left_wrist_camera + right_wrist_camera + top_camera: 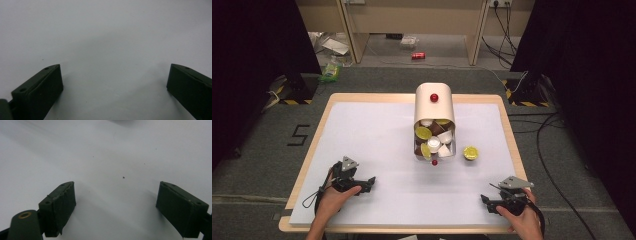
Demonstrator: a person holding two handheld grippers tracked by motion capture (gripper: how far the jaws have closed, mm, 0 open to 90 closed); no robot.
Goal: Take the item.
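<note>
Even overhead light, soft shadows under tongs, close views blurry

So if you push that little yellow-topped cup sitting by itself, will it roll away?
Probably not far: the yellow-topped cup stands upright on the white table, so it would likely slide or tip. It looks small, probably light. Tipped, it might roll in a curve.

On the table [307,165], a box [434,102] lay on its side at the middle, its open end toward the person, with capsules [433,140] piled inside. One capsule [470,152] sat just right of that opening. The left gripper [371,183] and the right gripper [486,202] rested at the near corners, well apart from the box.
</note>
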